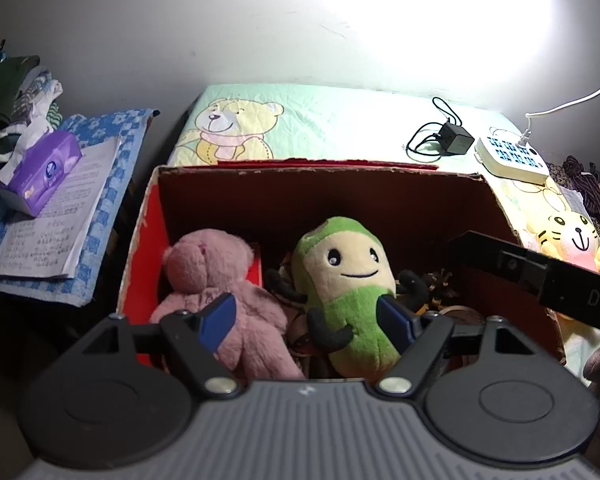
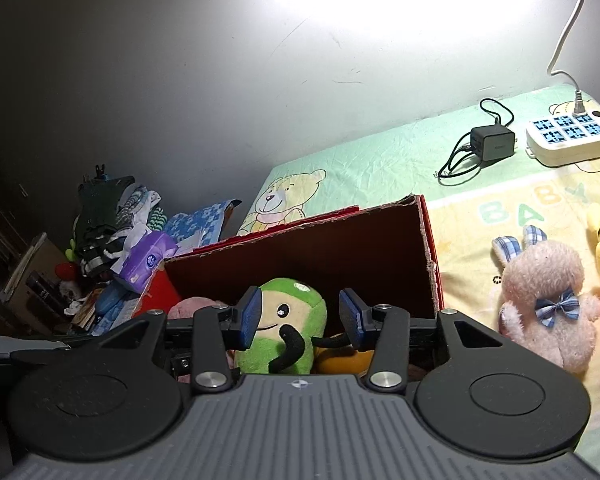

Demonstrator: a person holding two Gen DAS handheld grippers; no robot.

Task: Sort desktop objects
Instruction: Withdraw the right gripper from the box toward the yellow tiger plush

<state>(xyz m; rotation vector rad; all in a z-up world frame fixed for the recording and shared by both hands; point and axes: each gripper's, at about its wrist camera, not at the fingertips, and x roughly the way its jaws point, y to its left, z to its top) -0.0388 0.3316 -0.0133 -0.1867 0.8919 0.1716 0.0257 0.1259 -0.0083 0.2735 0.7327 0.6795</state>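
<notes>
Both grippers hang open over the toy box (image 1: 488, 208).

Left gripper (image 1: 308, 322) spread wide over pink bear (image 1: 216, 280); green plush (image 2: 288, 320), upright in the box, sits between right gripper (image 2: 298, 320) fingers, untouched; bunny (image 2: 548, 304) waits right.

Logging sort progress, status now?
Left gripper and right gripper open, empty, over the red box. Green plush and pink bear inside. Bunny plush still outside. Nothing blocking.

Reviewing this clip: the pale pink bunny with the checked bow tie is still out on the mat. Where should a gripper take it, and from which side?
Probably the narrow neck at the bow tie. The bunny lies face up on the mat, clear of the box, so come from above, jaws spanning side to side.
</notes>
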